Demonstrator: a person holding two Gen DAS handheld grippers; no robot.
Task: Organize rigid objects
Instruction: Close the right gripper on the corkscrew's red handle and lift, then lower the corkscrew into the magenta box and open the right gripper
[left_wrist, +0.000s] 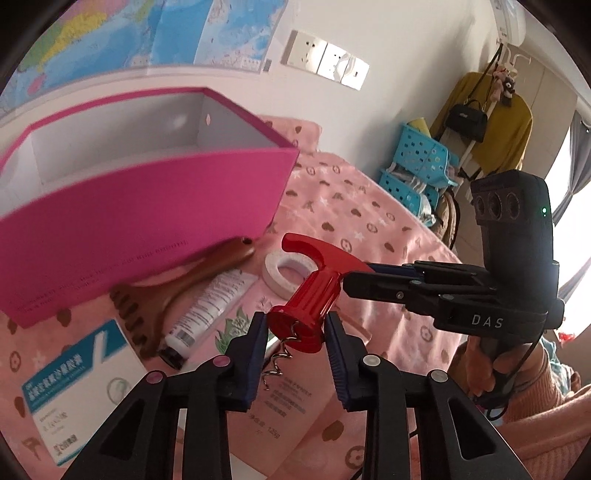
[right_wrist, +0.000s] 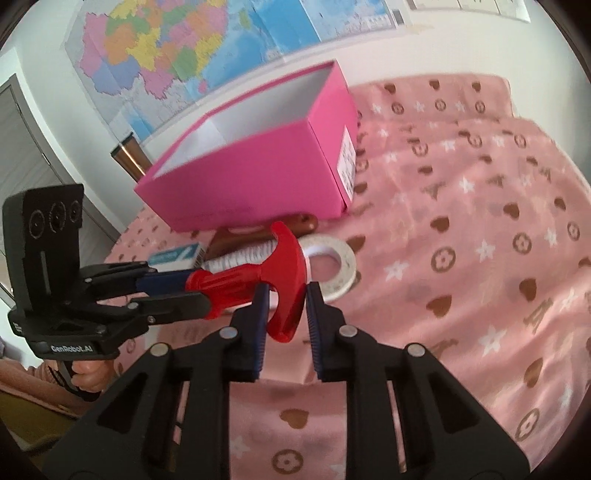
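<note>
Both grippers (left_wrist: 297, 328) (right_wrist: 286, 299) clamp corkscrew (left_wrist: 310, 295), clear of box (left_wrist: 147, 206) edge.

Left wrist view: camera sits just behind the left tool (left_wrist: 295, 325), looking forward and steeply down along its fingers at the pink blanket (left_wrist: 369, 206). Very near; the fingers fill the 6 o'clock sector. The right tool (left_wrist: 354, 280) enters from 3 o'clock.

Right wrist view: camera just behind the right tool (right_wrist: 286, 295), likewise tilted down at the blanket (right_wrist: 461, 221). The left tool (right_wrist: 199, 291) enters from 9 o'clock.

Shared ground: red corkscrew (left_wrist: 306, 299) (right_wrist: 258, 284) at centre, pink box (left_wrist: 129, 206) (right_wrist: 258, 166) toward 11 o'clock, tape roll (left_wrist: 284, 271) (right_wrist: 332, 262), wall map (left_wrist: 110, 29) (right_wrist: 184, 48) at 12 o'clock.
</note>
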